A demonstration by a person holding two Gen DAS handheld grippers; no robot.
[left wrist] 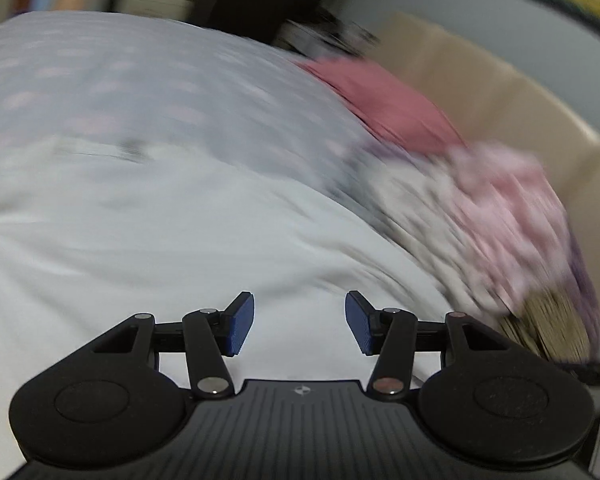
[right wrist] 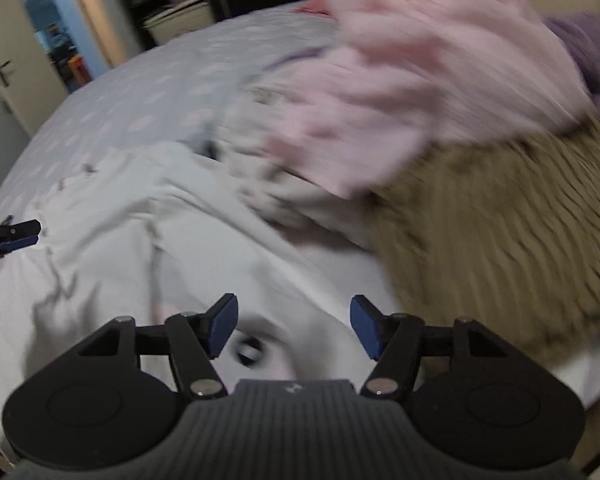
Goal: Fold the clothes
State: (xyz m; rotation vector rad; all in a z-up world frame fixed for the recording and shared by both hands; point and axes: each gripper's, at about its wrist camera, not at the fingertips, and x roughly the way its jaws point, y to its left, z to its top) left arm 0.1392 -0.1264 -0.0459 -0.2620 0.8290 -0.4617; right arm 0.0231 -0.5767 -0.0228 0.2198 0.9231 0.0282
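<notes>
A white garment (left wrist: 160,232) lies spread on the bed; it also shows in the right wrist view (right wrist: 148,232). My left gripper (left wrist: 300,320) is open and empty just above it. My right gripper (right wrist: 292,326) is open and empty above the same white garment, near a small dark mark on it. A pile of clothes sits to the right: a pale pink piece (right wrist: 420,72), an olive ribbed piece (right wrist: 500,232) and a purple one (right wrist: 588,52). The pile also shows in the left wrist view (left wrist: 480,216). Both views are blurred.
The bed has a pale blue cover with pink dots (left wrist: 140,76). A dark pink cloth (left wrist: 388,104) lies by a tan headboard (left wrist: 480,80). A door (right wrist: 4,80) and dark shelves (right wrist: 172,0) stand beyond the bed. The left gripper's tip (right wrist: 16,234) shows at the right wrist view's left edge.
</notes>
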